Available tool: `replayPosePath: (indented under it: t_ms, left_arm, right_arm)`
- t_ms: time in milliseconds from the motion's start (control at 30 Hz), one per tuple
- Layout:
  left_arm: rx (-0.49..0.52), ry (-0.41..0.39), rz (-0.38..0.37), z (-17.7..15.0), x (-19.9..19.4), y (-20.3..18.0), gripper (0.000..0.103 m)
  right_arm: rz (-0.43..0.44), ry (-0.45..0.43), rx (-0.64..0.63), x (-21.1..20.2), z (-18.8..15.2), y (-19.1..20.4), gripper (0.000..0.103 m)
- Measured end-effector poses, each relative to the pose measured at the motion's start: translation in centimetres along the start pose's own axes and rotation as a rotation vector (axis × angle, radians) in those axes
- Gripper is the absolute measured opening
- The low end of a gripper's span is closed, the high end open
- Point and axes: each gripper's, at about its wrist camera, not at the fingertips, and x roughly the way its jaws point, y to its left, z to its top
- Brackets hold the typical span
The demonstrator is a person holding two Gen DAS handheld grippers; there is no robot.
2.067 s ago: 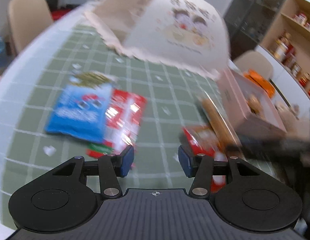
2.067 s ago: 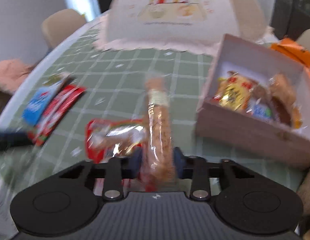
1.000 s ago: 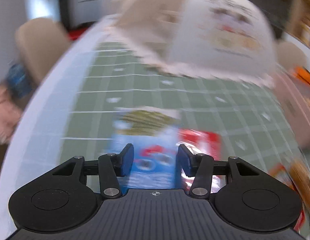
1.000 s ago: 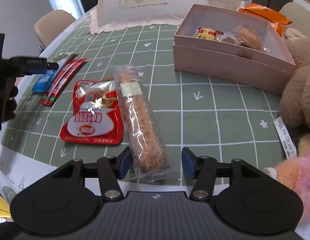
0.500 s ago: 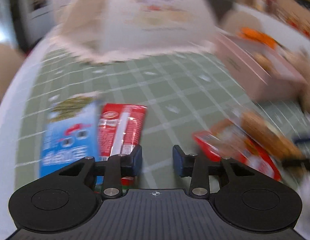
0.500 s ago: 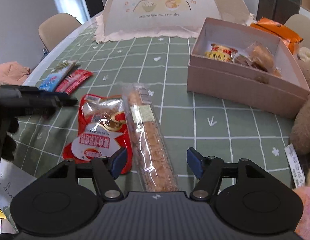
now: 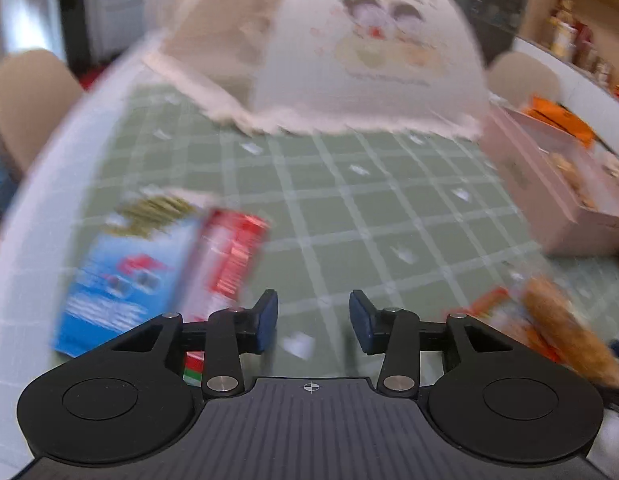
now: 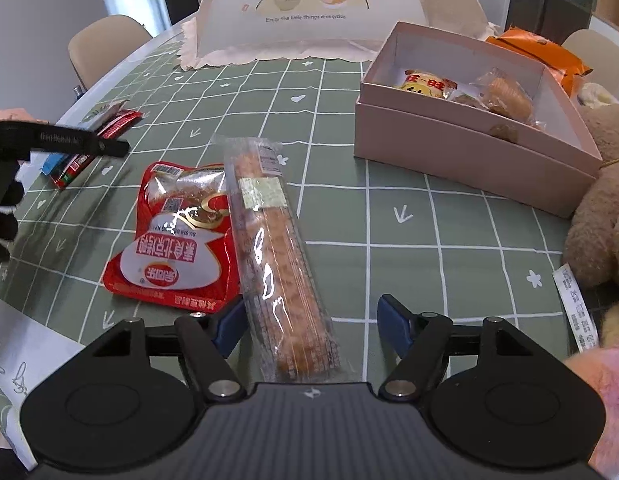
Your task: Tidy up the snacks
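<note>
Green-checked cloth covers the table (image 8: 429,216). A long clear-wrapped biscuit pack (image 8: 281,256) lies lengthwise away from the right tongs (image 8: 309,322), its near end between their opening pads, untouched. Left tongs (image 7: 312,322), also opening, are empty; their blurred view shows blue (image 7: 121,280) and red packets (image 7: 229,260) left of them.

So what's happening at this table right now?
A person with a gripper in each hand is sorting snacks on a green checked tablecloth. The right gripper is opening around the near end of a long clear-wrapped pastry, pads off it; a red packet lies beside it. The left gripper, opening and empty, hovers near a blue packet and a red stick pack. The pink box already holds a few snacks.
</note>
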Motion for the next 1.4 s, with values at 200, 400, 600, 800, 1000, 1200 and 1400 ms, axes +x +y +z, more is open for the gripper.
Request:
replayPosePath:
  t_ms: [200,400,600,800,1000,1200,1400]
  left_arm:
    - [-0.166,-0.052,0.141,1.3,0.6,4.8,0.043]
    - [-0.289,-0.166,0.169,2.9,-1.2,9.0,0.043]
    - [-0.367,-0.1,0.25,3.3,1.5,13.3,0.043]
    - [-0.383,-0.072,0.156,2.0,2.2,14.3,0.042]
    - [-0.215,-0.052,-0.043,1.1,1.8,7.9,0.042]
    - [-0.253,0.03,-0.198,-1.2,0.2,3.3,0.041]
    - [-0.207,0.082,-0.287,-3.3,-2.3,-0.5,0.041]
  right_arm:
    - [-0.012,-0.004,-0.005,-0.2,-0.5,0.0,0.075]
    - [-0.025,-0.003,-0.021,-0.2,-0.8,0.2,0.08]
    - [-0.031,0.007,-0.046,-0.1,-0.8,0.4,0.082]
    - [0.003,0.013,-0.005,-0.3,-0.6,-0.6,0.082]
    - [-0.006,0.013,0.001,0.3,0.7,-0.5,0.066]
    - [-0.008,0.017,-0.067,0.9,1.7,1.0,0.054]
    - [-0.015,0.011,-0.07,1.0,1.8,0.8,0.054]
